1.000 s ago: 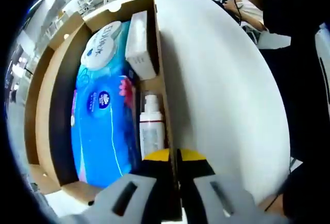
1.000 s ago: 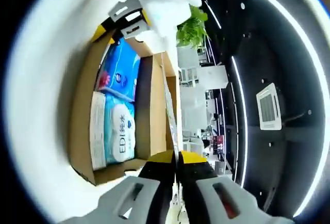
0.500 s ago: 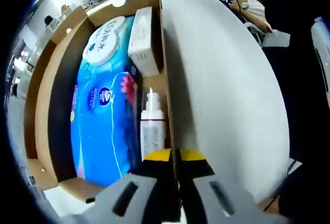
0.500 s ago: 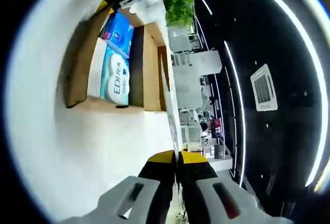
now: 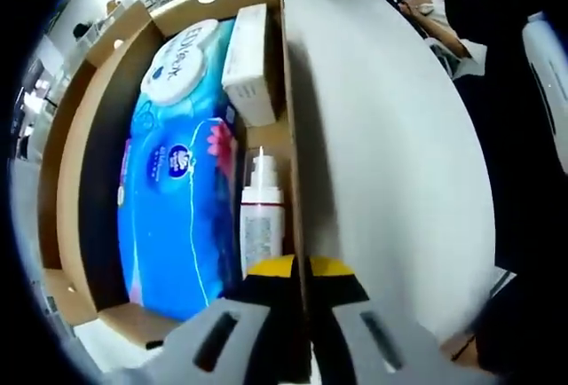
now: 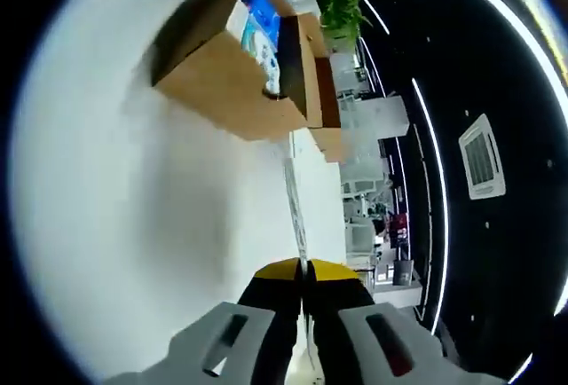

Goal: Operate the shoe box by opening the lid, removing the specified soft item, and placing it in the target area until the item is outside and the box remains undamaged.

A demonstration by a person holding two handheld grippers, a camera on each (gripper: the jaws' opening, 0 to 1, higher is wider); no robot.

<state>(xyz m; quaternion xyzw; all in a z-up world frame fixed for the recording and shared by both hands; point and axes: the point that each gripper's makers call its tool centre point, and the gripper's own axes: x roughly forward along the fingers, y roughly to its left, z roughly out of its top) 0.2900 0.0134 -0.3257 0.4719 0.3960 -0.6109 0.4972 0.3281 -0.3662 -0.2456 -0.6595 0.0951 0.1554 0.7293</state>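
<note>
The open cardboard shoe box (image 5: 84,128) lies on a white table (image 5: 390,154). Inside are a blue soft wipes pack (image 5: 173,199), a white carton (image 5: 248,66) and a white pump bottle (image 5: 260,225). My left gripper (image 5: 302,270) is shut on the box's right side wall (image 5: 287,92), near its close end. In the right gripper view the box (image 6: 231,83) sits far up the table, with the blue pack (image 6: 262,30) showing over its rim. My right gripper (image 6: 303,271) is shut on a thin pale sheet (image 6: 294,190) seen edge-on, reaching toward the box.
A person in dark clothes (image 5: 515,92) stands at the table's far right edge. A brown flap (image 5: 53,137) hangs out along the box's left side. A green plant (image 6: 342,8) and shelving stand beyond the box. Bare white tabletop (image 6: 133,225) spreads between my right gripper and the box.
My right gripper has drawn away from the box with the thin sheet still clamped; the box now sits much farther off in its view. The left gripper keeps its hold on the wall.
</note>
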